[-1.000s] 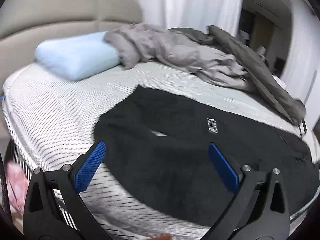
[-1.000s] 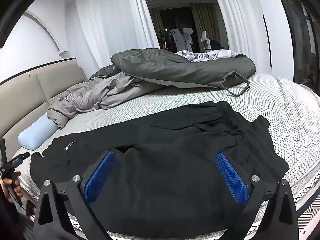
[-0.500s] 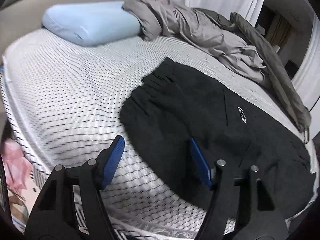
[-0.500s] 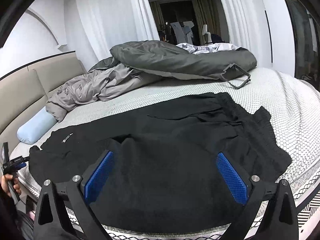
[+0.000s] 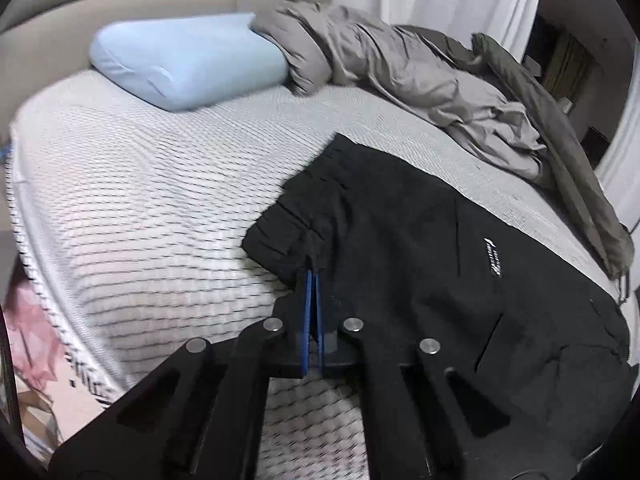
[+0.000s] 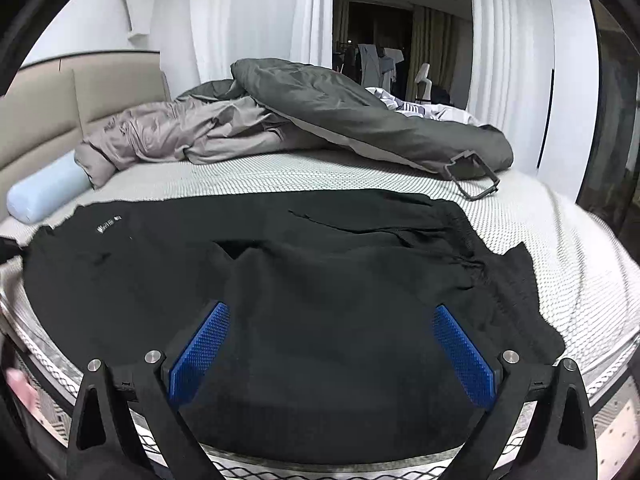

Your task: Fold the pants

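Bedroom mattress (image 5: 140,208) carries black pants (image 6: 320,280) spread along its near edge, where the left gripper (image 5: 312,280), open a second ago, has clamped a cuff, while the right gripper (image 6: 328,344) hovers wide open, empty.

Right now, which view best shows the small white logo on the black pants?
The left wrist view: the white logo on the black pants sits fairly large right of the left gripper, its lettering visible though not legible. The right wrist view shows it only as a small, blurry white mark near the pants' far left edge.
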